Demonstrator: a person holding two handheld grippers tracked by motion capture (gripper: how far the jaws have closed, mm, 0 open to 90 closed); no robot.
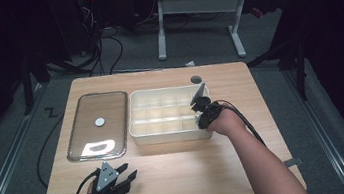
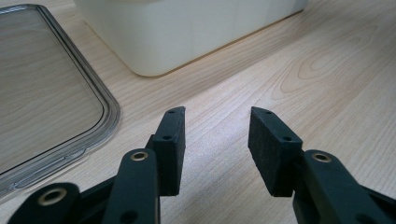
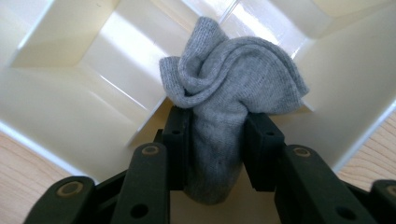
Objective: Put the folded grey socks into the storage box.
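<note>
Upright, grey sock point(image 3: 219, 121) in right claw point(image 3: 217, 135)

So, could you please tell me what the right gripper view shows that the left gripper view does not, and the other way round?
The right gripper view alone shows a grey sock pinched between the right gripper jaws, over the cream dividers inside the compartment box.

The left gripper view alone shows the left gripper open with nothing between its jaws, and the clear lid lying flat beside it.

Both show the cream box, seen from outside in the left gripper view, and the wooden table.
</note>
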